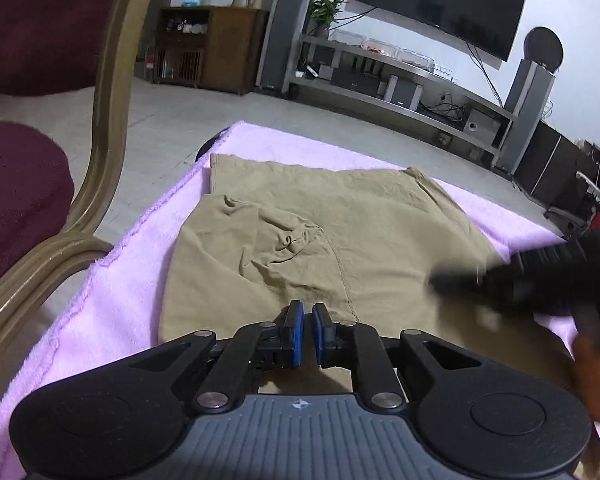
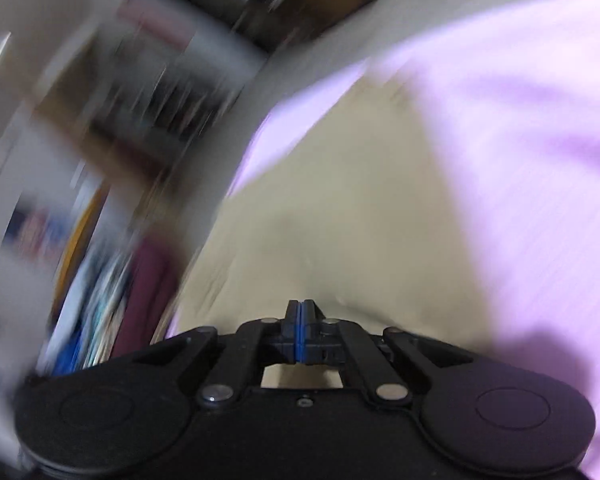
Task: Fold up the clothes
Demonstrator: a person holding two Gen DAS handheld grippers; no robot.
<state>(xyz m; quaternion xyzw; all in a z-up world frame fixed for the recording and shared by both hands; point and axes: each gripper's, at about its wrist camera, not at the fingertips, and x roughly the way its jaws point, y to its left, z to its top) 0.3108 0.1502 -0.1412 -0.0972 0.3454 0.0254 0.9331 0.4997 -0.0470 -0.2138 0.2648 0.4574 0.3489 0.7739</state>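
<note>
Folded khaki trousers (image 1: 320,240) lie on a pink towel (image 1: 112,300) that covers the table. My left gripper (image 1: 308,312) hovers over their near edge, its blue pads a narrow gap apart with nothing between them. My right gripper (image 2: 301,308) is shut with its pads together and empty, above the khaki cloth (image 2: 360,220); its view is heavily motion-blurred. In the left wrist view the right gripper (image 1: 540,276) shows as a dark blur at the right, over the trousers' right edge.
A chair with a tan frame (image 1: 100,152) and maroon cushions (image 1: 16,200) stands close on the left. Beyond the table's far edge is bare floor, then a TV stand (image 1: 400,84), speakers and a wooden cabinet (image 1: 208,44).
</note>
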